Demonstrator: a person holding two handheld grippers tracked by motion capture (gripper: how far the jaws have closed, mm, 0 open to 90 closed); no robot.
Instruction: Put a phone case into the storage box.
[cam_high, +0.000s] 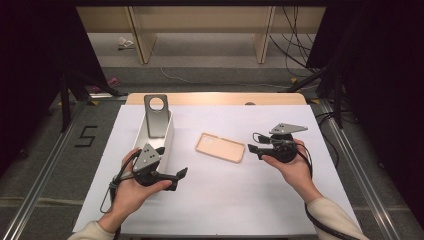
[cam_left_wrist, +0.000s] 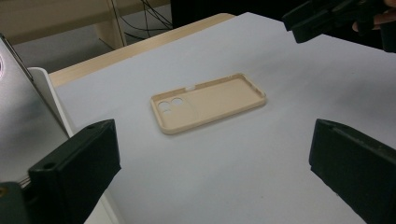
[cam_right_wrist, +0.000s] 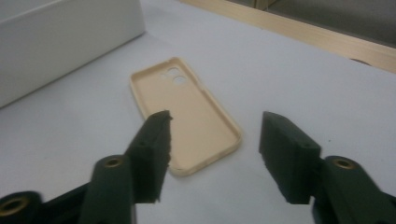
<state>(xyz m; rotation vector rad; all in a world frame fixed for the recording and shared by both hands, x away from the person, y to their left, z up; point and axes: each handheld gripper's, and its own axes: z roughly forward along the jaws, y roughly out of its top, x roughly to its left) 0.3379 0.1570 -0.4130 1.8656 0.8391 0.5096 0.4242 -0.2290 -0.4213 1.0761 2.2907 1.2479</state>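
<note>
Beige phone case (cam_high: 220, 147) lies flat, open side up, mid-desk (cam_high: 235, 200) between both grippers, untouched. Left gripper (cam_high: 181, 179): jaws wide, empty, beside white box (cam_high: 167, 137). Right gripper (cam_high: 251, 148): jaws wide, empty, just right of the case.

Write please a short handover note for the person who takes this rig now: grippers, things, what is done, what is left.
Left gripper: open, holds nothing, on the sheet beside the white box.
Right gripper: open, holds nothing, jaws pointing at the case from its right end.
Case: beige, lies flat, hollow side up, mid-table, untouched.
Phone: grey, stands leaning in the box, camera ring up.
Done: nothing visible yet.
Left: probably grasp the case and bring phone and case together.
</note>
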